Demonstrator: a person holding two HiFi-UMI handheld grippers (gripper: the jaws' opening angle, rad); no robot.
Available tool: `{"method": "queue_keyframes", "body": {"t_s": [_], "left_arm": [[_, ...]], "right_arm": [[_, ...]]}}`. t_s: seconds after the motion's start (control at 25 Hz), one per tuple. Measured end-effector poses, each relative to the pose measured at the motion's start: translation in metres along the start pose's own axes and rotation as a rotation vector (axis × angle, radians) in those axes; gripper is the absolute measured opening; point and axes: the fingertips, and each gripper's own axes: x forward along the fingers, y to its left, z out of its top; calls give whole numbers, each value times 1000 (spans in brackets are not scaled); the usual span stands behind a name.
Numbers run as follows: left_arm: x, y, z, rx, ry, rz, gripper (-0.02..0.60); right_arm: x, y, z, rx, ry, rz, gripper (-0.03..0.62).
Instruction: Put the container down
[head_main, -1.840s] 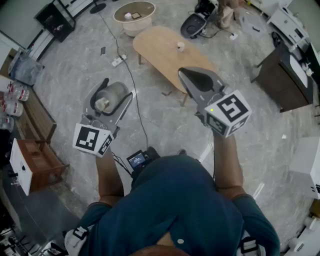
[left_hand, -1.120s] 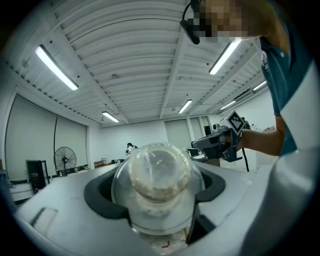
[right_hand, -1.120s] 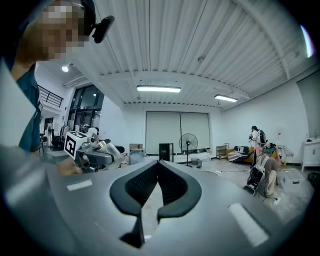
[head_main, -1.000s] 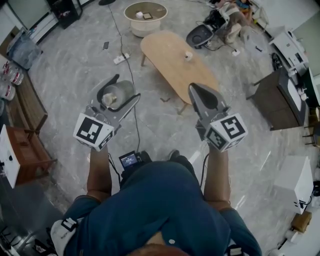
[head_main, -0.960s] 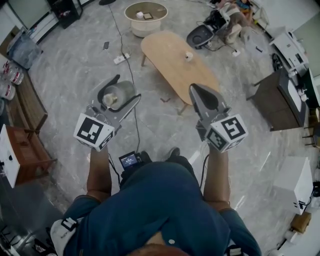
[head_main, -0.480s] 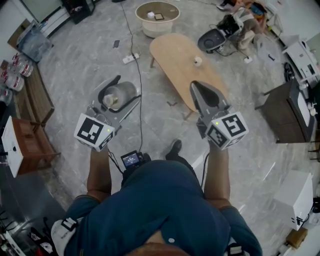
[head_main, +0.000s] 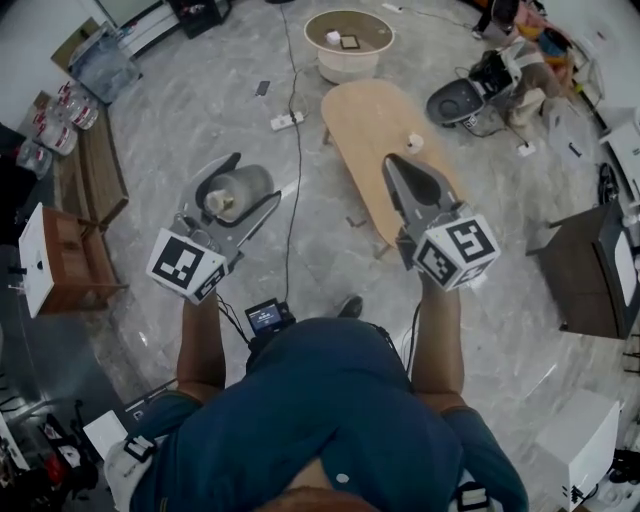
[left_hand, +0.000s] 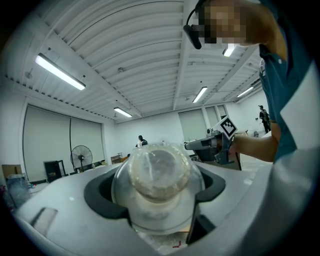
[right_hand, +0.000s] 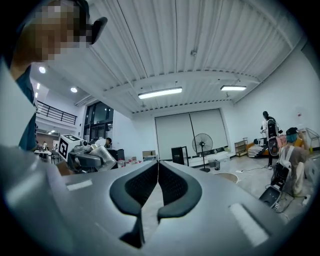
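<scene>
The container (head_main: 243, 184) is gripped in the left gripper (head_main: 255, 177), in the air over the floor (head_main: 225, 95), its long axis running along the jaws toward 1 o'clock. The wooden desk (head_main: 365, 115) lies at 2 o'clock from it, nearer the closed, empty right gripper (head_main: 391, 163). Only the left gripper view shows the jaws pressing both flanks, and only the head view shows the desk.

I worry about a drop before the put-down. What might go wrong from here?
1. The clear round plastic container is gripped by the left hand-held gripper over grey stone floor, not yet over the light oval wooden table; any slip likely means a fall.
2. A black cable runs across the floor beside that table, so stepping closer risks a trip.
</scene>
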Motion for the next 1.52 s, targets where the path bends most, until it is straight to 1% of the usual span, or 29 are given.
{"method": "queue_keyframes", "body": {"t_s": [0.16, 0.28, 0.56, 0.72, 0.92, 1.08, 1.32, 1.52], "left_arm": [[15, -4, 0, 3, 13, 43, 341], [22, -9, -2, 6, 29, 56, 341], [56, -19, 5, 21, 46, 15, 341], [81, -25, 6, 22, 39, -36, 341], [120, -33, 0, 16, 30, -118, 341], [150, -28, -7, 11, 12, -192, 341], [186, 3, -4, 1, -30, -291, 341], [200, 50, -4, 1, -57, -331, 341]], "right_arm": [[0, -20, 1, 4, -7, 37, 11], [-7, -33, -2, 9, -13, 39, 11], [-30, -65, -4, 53, -32, -17, 11], [-46, -83, -9, 67, -31, -71, 11], [-66, -111, -13, 72, -28, -160, 11], [-67, -131, -13, 59, -24, -231, 11], [-45, -146, 0, 42, -14, -326, 11], [-8, -147, 11, 29, -17, -377, 11]]}}
